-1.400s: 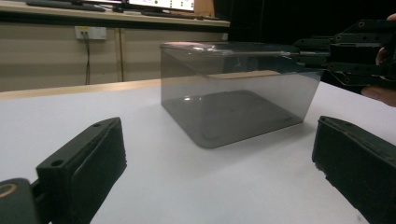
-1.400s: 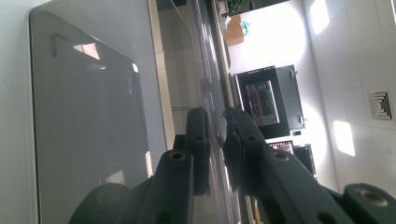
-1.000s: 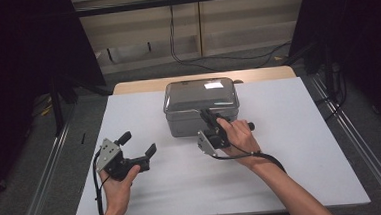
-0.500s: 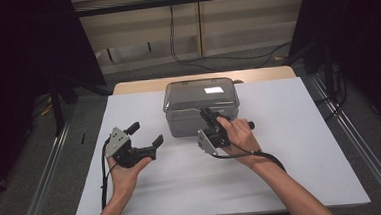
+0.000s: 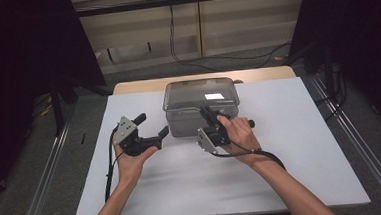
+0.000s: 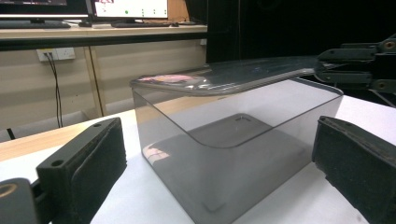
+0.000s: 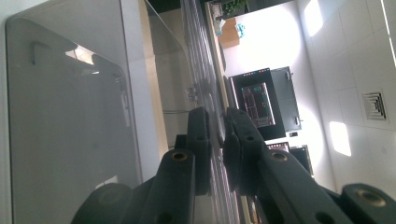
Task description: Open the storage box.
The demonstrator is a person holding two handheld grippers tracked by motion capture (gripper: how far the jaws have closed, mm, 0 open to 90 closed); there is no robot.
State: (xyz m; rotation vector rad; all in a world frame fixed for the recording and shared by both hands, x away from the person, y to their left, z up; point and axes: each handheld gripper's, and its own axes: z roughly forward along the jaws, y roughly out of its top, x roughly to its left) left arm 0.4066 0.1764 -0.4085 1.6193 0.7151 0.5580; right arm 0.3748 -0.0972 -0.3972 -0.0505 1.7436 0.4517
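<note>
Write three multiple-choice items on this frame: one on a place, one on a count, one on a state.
1. Where is the box on the mat?
A. At the far edge, near the middle
B. At the near right corner
C. Off the mat, on the floor

2. How many boxes are on the mat?
A. One
B. Two
C. Three

3. How is the right gripper?
A. Wide open above the box
B. Shut on the lid
C. Lying loose on the mat

Key: 1 A, the high view shows the box at the mat's far edge; 2 A, that view shows a single clear box; 3 B, the right gripper view shows both jaws pinching the lid's edge.
</note>
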